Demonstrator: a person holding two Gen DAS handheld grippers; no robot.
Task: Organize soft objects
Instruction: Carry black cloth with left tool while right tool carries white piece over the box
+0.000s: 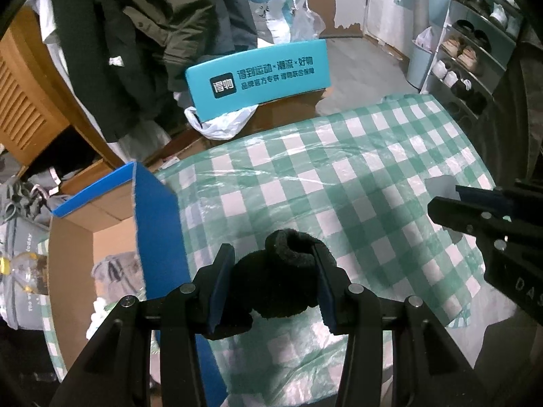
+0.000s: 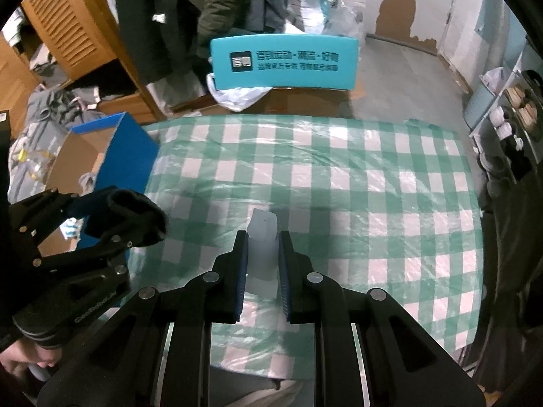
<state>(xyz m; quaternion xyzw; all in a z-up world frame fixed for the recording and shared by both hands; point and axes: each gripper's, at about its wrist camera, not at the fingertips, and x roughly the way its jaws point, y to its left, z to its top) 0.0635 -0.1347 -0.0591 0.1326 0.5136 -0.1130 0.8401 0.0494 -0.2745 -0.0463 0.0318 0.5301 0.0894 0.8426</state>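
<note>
A rolled black sock (image 1: pixel 278 274) is clamped between the blue pads of my left gripper (image 1: pixel 273 254), held above the green-checked tablecloth (image 1: pixel 356 169). The same sock (image 2: pixel 142 217) and left gripper (image 2: pixel 112 217) show at the left of the right wrist view. My right gripper (image 2: pixel 262 237) is shut on a small pale, whitish soft piece (image 2: pixel 261 237) that sticks out past its fingertips; in the left wrist view that gripper (image 1: pixel 444 200) enters from the right with the pale piece (image 1: pixel 441 185) at its tip. Both are lifted off the cloth.
An open cardboard box with blue outer walls (image 1: pixel 152 203) stands at the table's left edge, grey fabric inside (image 1: pixel 115 268). A turquoise printed box (image 1: pixel 258 74) stands behind the table on brown cartons. Dark coats (image 1: pixel 135 34) hang at the back; a shoe rack (image 1: pixel 475 51) stands right.
</note>
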